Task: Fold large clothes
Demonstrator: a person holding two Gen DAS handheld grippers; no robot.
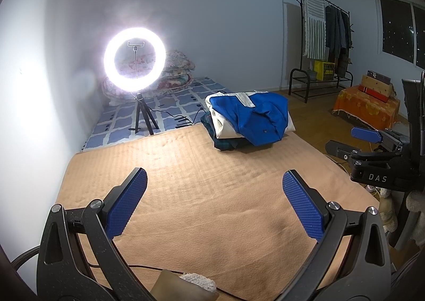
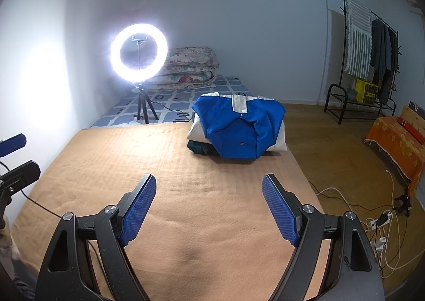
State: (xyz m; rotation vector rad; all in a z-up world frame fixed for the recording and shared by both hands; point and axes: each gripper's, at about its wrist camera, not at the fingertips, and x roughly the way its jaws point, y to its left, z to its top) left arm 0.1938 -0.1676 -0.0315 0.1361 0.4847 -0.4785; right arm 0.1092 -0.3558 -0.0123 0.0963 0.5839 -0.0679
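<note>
A pile of folded clothes (image 1: 249, 120) (image 2: 239, 128) lies at the far right end of the tan blanket (image 1: 199, 194) (image 2: 207, 221), topped by a blue and white garment over a dark one. My left gripper (image 1: 215, 178) hovers open above the blanket's near part, nothing between its blue pads. My right gripper (image 2: 209, 181) is also open and empty, well short of the pile. Each gripper shows at the edge of the other's view: the right gripper (image 1: 342, 141) on the right side, the left gripper (image 2: 18, 154) on the left.
A lit ring light on a tripod (image 1: 135, 61) (image 2: 139, 52) stands on the patterned mattress (image 1: 164, 112) beyond the blanket, near stacked quilts (image 2: 188, 67). A clothes rack (image 1: 326, 43) (image 2: 372, 56), an orange-covered bench (image 2: 398, 138) and floor cables (image 2: 372, 210) lie to the right.
</note>
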